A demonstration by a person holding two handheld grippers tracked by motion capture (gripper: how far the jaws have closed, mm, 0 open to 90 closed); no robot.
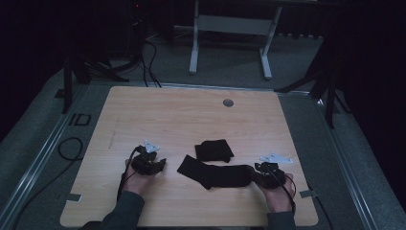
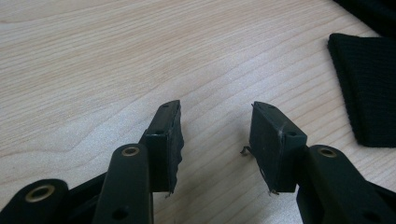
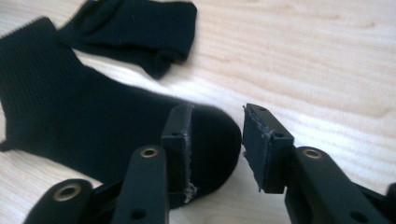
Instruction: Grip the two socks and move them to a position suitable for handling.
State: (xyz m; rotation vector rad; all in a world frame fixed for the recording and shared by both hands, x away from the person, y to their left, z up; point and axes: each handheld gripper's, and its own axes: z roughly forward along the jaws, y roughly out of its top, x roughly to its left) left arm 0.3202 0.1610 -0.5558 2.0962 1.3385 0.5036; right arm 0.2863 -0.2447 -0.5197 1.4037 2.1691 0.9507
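Black sock (image 3: pixel 93 126) lies with its toe at the gaping, empty right hand-held gripper (image 3: pixel 217 140); left hand-held gripper (image 2: pixel 215 135) likewise agape.

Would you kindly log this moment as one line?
left gripper open, over bare table | right gripper open at flat sock toe | folded sock untouched
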